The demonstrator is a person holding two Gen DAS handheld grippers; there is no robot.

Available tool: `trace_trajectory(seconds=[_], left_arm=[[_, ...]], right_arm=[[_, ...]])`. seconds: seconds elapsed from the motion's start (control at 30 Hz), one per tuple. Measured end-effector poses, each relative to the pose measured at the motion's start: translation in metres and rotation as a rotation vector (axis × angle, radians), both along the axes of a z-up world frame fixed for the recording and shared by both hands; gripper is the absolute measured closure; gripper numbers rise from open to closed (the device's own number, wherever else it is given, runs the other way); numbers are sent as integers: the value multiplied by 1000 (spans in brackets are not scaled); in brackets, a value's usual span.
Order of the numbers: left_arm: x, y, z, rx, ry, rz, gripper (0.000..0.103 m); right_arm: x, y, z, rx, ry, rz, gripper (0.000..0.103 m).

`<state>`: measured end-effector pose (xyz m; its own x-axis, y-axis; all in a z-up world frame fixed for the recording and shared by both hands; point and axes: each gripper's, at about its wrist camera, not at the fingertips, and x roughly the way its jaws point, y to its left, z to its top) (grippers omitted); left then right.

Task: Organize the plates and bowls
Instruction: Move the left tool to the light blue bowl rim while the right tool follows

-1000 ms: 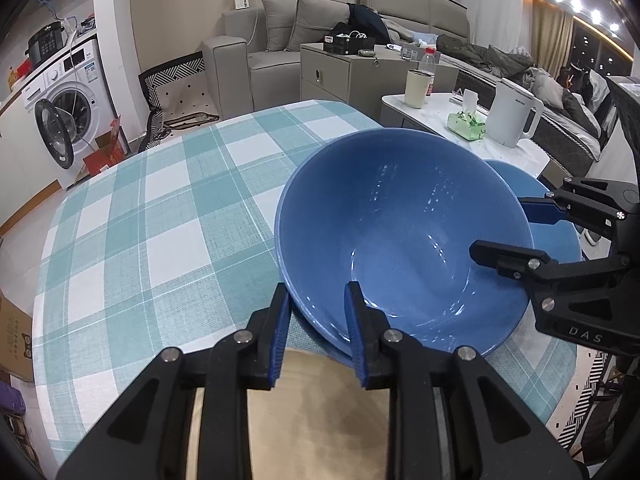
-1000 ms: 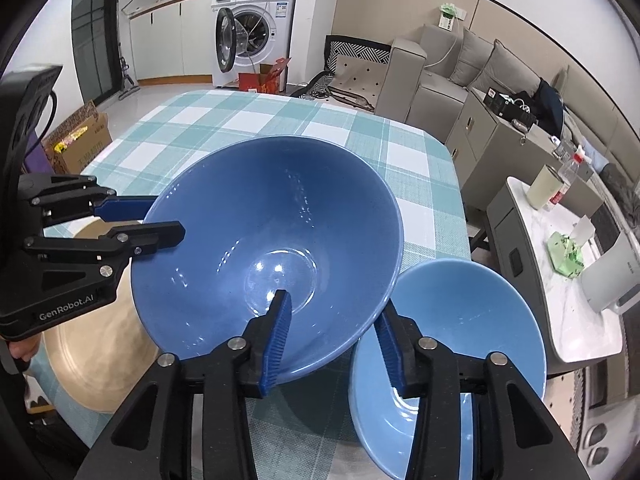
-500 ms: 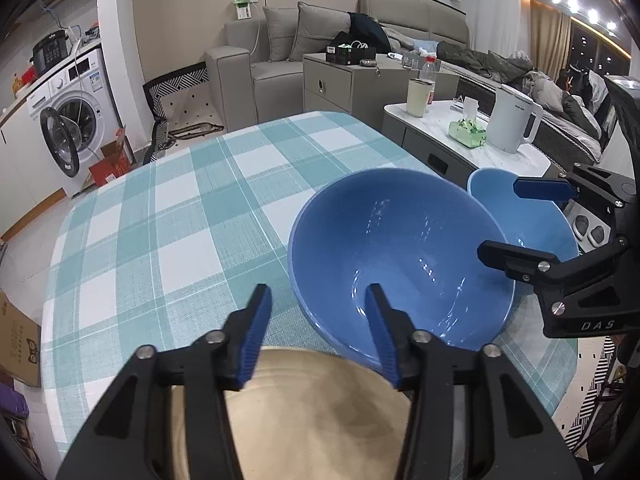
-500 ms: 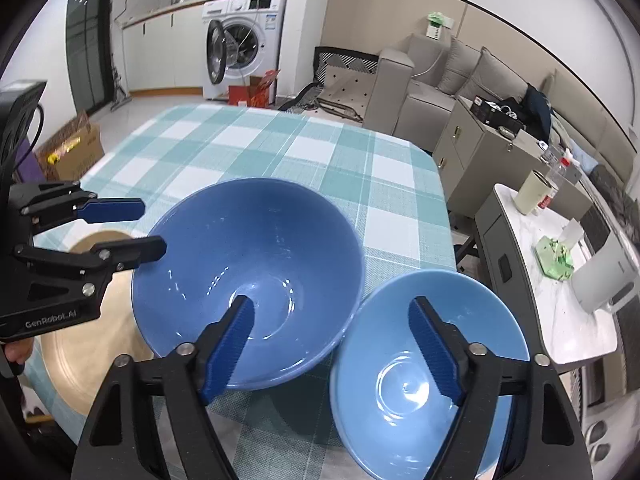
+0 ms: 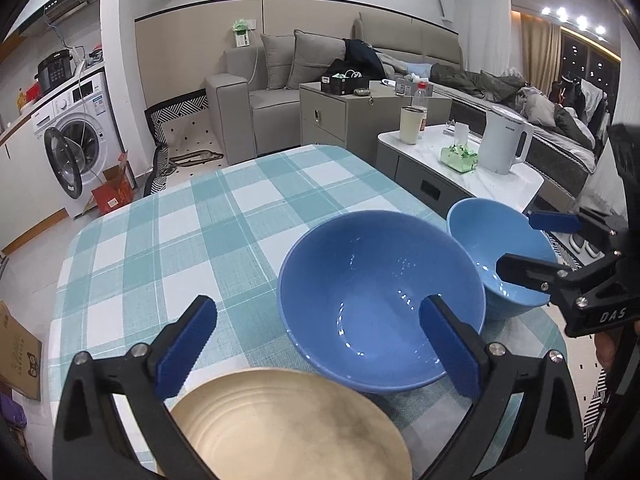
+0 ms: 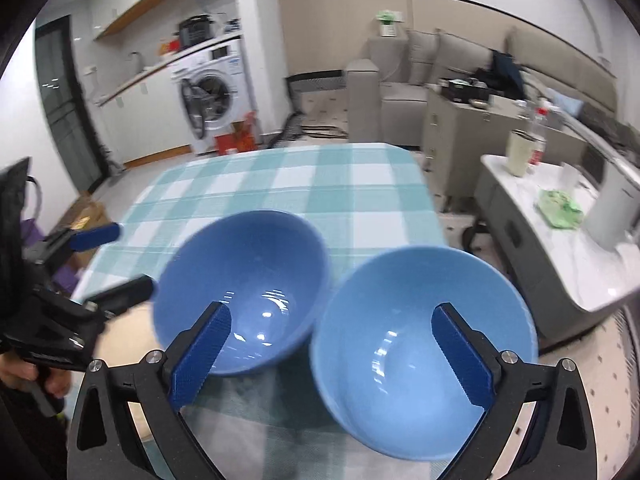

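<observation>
Left wrist view: the left gripper [image 5: 318, 340] has its jaws opening and already wide, with nothing pressed between the blue pads. One pad stands over the checked tablecloth [image 5: 168, 240], the other in front of the near rim of the dark blue bowl [image 5: 380, 300]. That bowl sits upright on the cloth. Just in front of it, close to the camera, lies a tan plate [image 5: 288, 428], whose far edge meets or slightly tucks under the bowl's side; the view does not settle which. Beyond the dark bowl, at the right edge of the table, stands a light blue bowl [image 5: 492, 232], touching or very nearly touching it. The right gripper [image 5: 524, 244] reaches in from the right with one finger over the light bowl's far rim and the other across its near rim, not gripping.

In the right wrist view, which is somewhat blurred, the right gripper [image 6: 330, 344] also has its jaws opening and wide, empty of any grip. Its left pad overlaps the dark blue bowl [image 6: 248, 280] and its right pad overlaps the inside of the light blue bowl [image 6: 400, 340]; the two bowls stand side by side on the cloth. The left gripper [image 6: 116, 256] shows at the left, held by a hand [image 6: 24, 372] at the picture's edge.

Behind the table are a washing machine [image 5: 72, 140], a grey sofa [image 5: 280, 80] and a side table [image 5: 452, 160] with a white kettle [image 5: 504, 144].
</observation>
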<state>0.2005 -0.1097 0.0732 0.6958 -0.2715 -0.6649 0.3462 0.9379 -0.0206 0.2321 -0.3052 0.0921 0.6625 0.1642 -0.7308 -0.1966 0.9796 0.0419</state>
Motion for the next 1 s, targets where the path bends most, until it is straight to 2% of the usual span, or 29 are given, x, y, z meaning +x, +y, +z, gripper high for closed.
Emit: trace_trajectory(seconds=[0.17,0.5,0.57,0.7,0.77,1.0], left_arm=[[4,-5,3,-33,17,-2,1],[7,-27,7,-20,18,-32,1],[8,-35,8,-5,18,-45,1],[11,-55,11,42,10,-64,1],[13,-63,12,50,11,-77,1],[24,-101,13,91,15,-130,1]], right_arm=[[-14,-18,4,53,-23,-61,1],[-40,-49,19,-21,-75,-160,1],[-43,-58,20,-10,-74,-167,1],[-46,-76,22,-52,-79,-244,1],[-45,-87,20,-31,-64,-263,1],[-39,-103,9,-3,-15,-258,1]])
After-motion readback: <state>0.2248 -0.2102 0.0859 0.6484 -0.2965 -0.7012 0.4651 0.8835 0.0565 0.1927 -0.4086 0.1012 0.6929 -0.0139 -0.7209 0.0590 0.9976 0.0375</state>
